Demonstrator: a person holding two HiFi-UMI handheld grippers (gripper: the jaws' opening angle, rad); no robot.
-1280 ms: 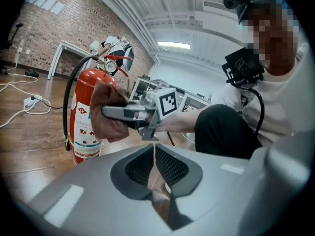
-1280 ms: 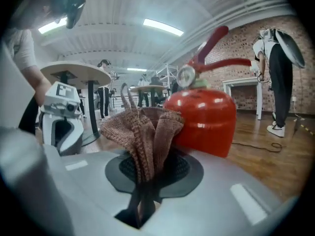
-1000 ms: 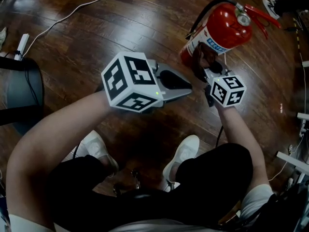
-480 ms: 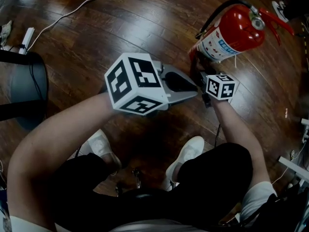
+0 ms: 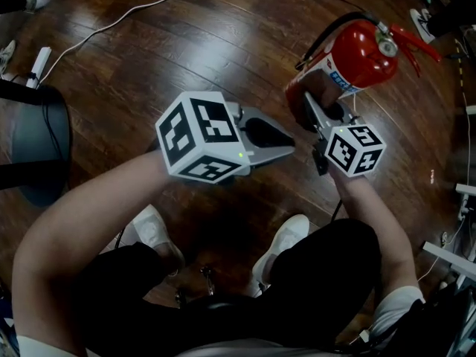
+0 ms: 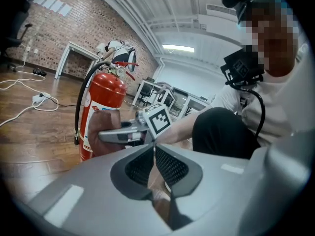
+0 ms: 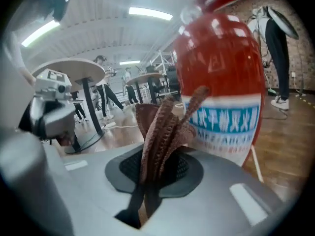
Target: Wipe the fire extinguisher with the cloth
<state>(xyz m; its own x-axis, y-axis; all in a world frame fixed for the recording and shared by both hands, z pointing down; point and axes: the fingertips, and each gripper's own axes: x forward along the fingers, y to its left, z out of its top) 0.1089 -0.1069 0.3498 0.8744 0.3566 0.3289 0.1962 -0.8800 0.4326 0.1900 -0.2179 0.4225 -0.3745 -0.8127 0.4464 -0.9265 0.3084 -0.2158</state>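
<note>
Red fire extinguisher [image 5: 358, 54] stands upright on the dark wooden floor [image 5: 186, 50], ahead of the person and to their right. Brown cloth [image 7: 165, 127] lies against its lower body, beside the white-and-blue label, pinched in the clenched jaws of the right gripper [image 5: 309, 108]. Left gripper [image 5: 286, 143] hangs apart to the left, jaws closed together on nothing. A white cable [image 5: 149, 6] runs across the floor beyond.
</note>
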